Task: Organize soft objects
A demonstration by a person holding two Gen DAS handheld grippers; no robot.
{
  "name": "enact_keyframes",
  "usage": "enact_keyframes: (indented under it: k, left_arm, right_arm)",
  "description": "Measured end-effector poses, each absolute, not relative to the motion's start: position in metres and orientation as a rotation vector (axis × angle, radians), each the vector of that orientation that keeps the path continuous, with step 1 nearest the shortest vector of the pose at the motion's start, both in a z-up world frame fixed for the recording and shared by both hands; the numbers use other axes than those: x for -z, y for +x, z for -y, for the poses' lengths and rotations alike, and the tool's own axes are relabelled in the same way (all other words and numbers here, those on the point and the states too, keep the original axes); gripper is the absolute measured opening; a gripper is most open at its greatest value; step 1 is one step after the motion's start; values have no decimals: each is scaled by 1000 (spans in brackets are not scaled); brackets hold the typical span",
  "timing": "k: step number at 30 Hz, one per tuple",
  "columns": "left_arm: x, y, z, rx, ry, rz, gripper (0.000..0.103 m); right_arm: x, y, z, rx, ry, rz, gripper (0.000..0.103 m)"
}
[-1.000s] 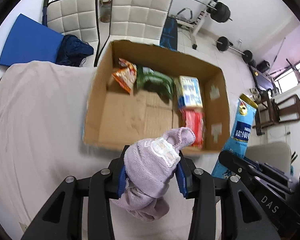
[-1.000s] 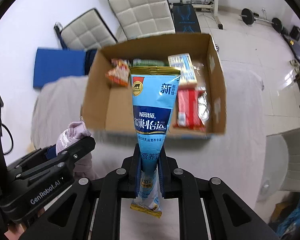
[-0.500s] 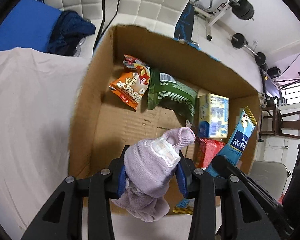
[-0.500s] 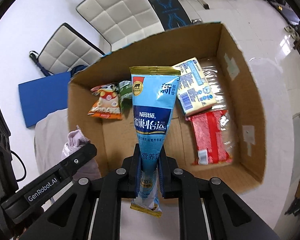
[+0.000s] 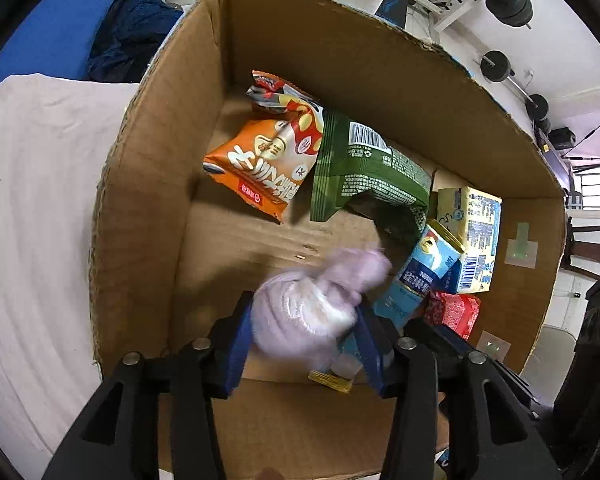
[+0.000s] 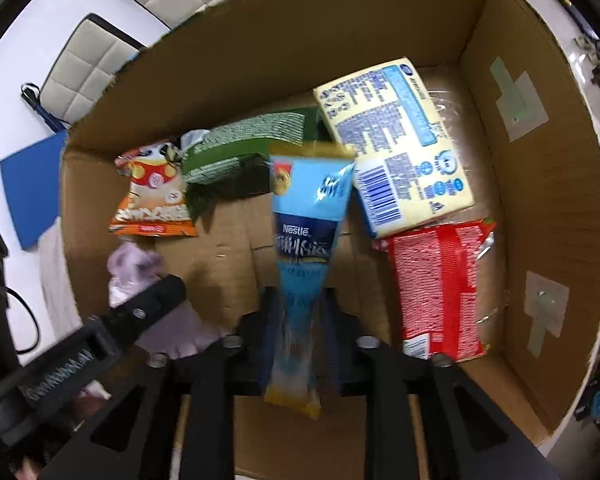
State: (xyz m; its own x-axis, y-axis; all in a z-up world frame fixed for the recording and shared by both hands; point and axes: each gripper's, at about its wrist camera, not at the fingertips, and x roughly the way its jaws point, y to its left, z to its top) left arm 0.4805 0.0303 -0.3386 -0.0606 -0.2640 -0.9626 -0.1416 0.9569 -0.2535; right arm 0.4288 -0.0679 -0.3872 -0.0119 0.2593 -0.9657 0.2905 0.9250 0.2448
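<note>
- Inside the cardboard box (image 5: 148,200), the left gripper (image 5: 304,340) has just been opening; the blurred lilac sock (image 5: 312,300) sits between its loosened blue pads (image 5: 236,344).
- The right gripper (image 6: 300,320) has likewise just been opening, the blue milk-powder pouch (image 6: 304,216) slipping between its parted jaws.
- An orange snack bag (image 5: 260,168) lies at the sock's 11 o'clock.
</note>
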Motion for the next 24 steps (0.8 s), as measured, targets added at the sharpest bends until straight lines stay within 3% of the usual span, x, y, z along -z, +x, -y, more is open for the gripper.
enact_keyframes:
  k: [2,4,10,14,18,24]
  left_arm:
    - [333,479,-29,96,-291,-1625,50]
    - [327,478,-28,99,-265,-1608,59]
    - [303,467,-31,76,-199,-1531,66]
    - [288,452,-31,59,-154,-1472,67]
    - [278,435,-30,41,-102,-1422,68]
    - [271,418,-28,34,-75,-1397,84]
  right_arm:
    - [389,427,67,26,429,-1600,54]
    - [387,425,68,23,412,-1594,54]
    - [376,414,69,39,295,-1577,54]
    - [367,405,71,62,186,-1548,61]
    - [360,394,76,85,105,-1524,62]
    - [344,383,81,98,67,-1498,63]
